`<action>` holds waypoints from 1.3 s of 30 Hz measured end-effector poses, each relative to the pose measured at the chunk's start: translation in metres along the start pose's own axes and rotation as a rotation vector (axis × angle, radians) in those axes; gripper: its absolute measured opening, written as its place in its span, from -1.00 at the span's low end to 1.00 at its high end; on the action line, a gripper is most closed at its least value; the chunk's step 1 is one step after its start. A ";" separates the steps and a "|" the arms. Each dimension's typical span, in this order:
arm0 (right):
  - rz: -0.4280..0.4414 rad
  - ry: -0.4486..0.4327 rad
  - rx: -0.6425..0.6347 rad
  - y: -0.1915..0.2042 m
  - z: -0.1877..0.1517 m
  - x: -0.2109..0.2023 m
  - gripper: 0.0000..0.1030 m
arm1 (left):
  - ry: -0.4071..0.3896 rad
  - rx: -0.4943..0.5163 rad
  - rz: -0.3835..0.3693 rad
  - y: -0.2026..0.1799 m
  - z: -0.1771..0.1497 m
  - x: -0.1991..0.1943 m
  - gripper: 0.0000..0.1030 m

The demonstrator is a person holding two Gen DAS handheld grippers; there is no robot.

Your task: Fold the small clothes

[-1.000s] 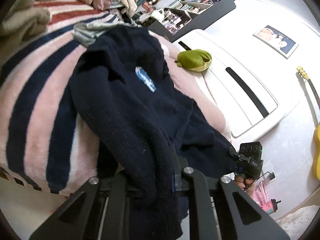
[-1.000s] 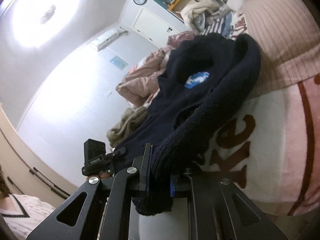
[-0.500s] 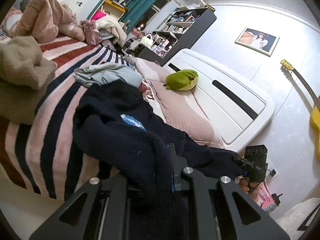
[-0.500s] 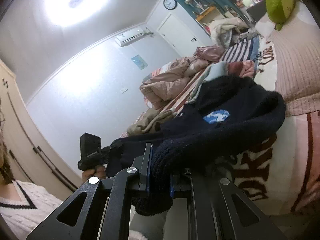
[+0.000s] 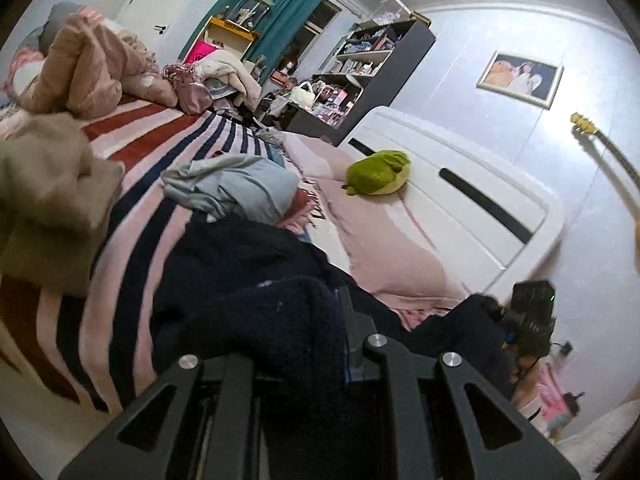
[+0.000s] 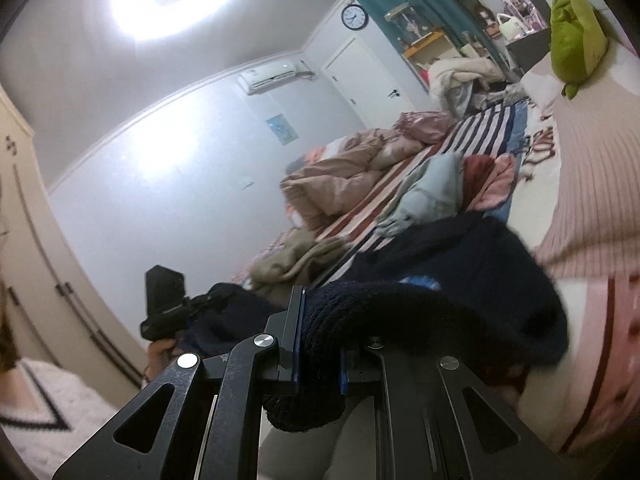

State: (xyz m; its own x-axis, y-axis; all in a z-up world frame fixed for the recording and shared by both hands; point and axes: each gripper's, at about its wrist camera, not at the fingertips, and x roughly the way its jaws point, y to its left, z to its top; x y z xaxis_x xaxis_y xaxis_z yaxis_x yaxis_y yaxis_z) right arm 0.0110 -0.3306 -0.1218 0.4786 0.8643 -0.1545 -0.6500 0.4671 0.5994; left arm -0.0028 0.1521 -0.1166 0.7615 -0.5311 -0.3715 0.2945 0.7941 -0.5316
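A dark navy fleece garment [image 5: 256, 280] lies bunched on the striped pink blanket [image 5: 132, 216], stretched between both grippers. My left gripper [image 5: 320, 344] is shut on one thick fold of it, low at the near edge of the bed. My right gripper [image 6: 320, 344] is shut on another fold of the navy garment [image 6: 460, 276], whose blue label [image 6: 420, 282] shows just beyond. Each gripper shows in the other's view: the right one [image 5: 528, 320] and the left one [image 6: 168, 304].
A light blue and pink clothes pile [image 5: 232, 188] lies beyond the garment. A beige garment [image 5: 44, 200] sits at left, a pink duvet [image 5: 88, 72] farther back. A green plush [image 5: 376, 172] rests on pink pillows by the white headboard [image 5: 460, 184]. A guitar [image 5: 604, 148] leans on the wall.
Both grippers have dropped lower and tilted up while holding the garment. The garment has folded over itself toward me, and its blue label is hidden in the left view.
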 end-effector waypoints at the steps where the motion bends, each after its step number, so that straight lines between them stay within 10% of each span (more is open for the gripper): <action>1: -0.019 0.007 -0.006 -0.011 0.015 0.013 -0.86 | 0.006 -0.004 0.013 0.005 0.010 0.014 -0.76; 9: -0.211 0.137 0.012 -0.121 0.102 0.117 -0.85 | 0.156 0.005 0.186 0.077 0.082 0.164 -0.75; 15: -0.394 0.350 0.097 -0.215 0.099 0.191 -0.85 | 0.311 -0.053 0.290 0.131 0.081 0.242 -0.67; 18: -0.421 0.388 0.138 -0.236 0.090 0.203 -0.79 | 0.376 -0.056 0.257 0.133 0.079 0.248 -0.28; 21: -0.381 0.437 0.127 -0.229 0.086 0.203 0.03 | 0.356 -0.009 0.204 0.115 0.080 0.227 0.27; 28: -0.439 0.329 -0.101 -0.155 0.102 0.152 0.33 | 0.267 0.167 0.160 0.057 0.086 0.156 0.28; 34: -0.369 0.405 -0.124 -0.129 0.090 0.180 -0.62 | 0.396 0.245 0.022 0.023 0.053 0.168 0.26; 39: -0.392 0.508 -0.089 -0.149 0.073 0.219 -0.74 | 0.517 0.216 0.068 0.034 0.031 0.211 -0.26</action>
State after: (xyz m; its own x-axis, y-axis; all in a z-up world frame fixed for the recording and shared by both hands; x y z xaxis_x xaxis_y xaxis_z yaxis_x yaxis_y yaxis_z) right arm 0.2562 -0.2249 -0.1875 0.3657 0.5971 -0.7139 -0.5407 0.7606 0.3592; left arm 0.1862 0.0764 -0.1895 0.4168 -0.5087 -0.7533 0.4073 0.8454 -0.3455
